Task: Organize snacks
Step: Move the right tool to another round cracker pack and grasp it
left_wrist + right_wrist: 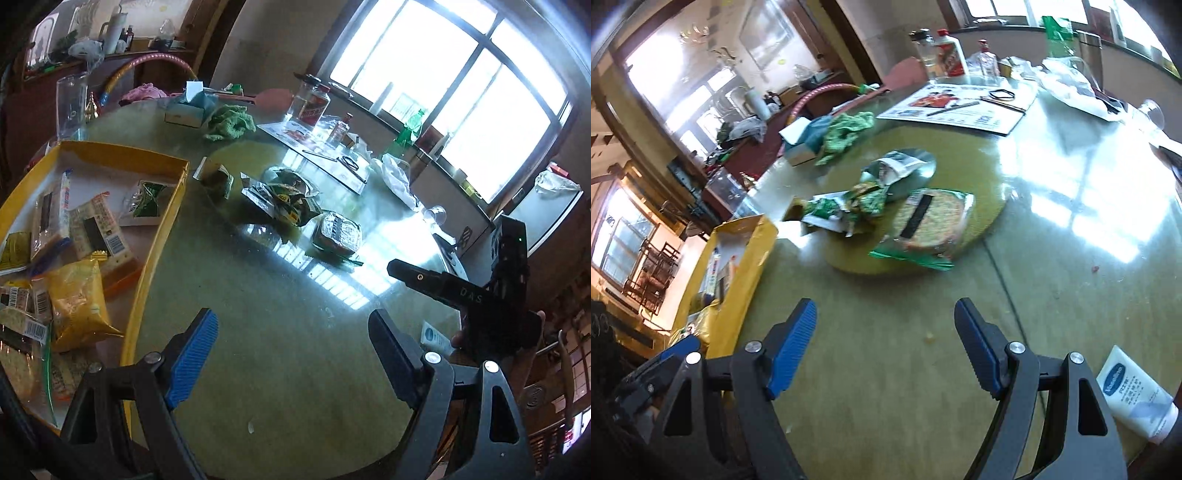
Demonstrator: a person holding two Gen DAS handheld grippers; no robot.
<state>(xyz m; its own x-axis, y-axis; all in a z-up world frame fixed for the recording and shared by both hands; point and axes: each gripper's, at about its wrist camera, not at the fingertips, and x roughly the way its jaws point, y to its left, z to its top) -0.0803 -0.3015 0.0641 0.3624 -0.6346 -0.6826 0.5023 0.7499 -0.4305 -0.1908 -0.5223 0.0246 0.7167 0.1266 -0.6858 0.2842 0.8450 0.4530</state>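
Both the left tool [291, 350] and right tool [886, 339] are hovering apart and empty over the bench [277, 369], likely reaching next for the snack packets [923, 225] at twelve o'clock to move into the yellow box [155, 266] at nine.

"DAS" in pale letters on right gripper [397, 267] body; "Vaseline" on white lotion tube [1137, 395], near table edge; other labels illegible.

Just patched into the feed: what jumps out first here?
A yellow box at the table's left edge, already holding several snack packets. More packets lie loose on the round turntable mid-table. Both hand-held grippers, left and right, hang open and empty above the green tabletop.
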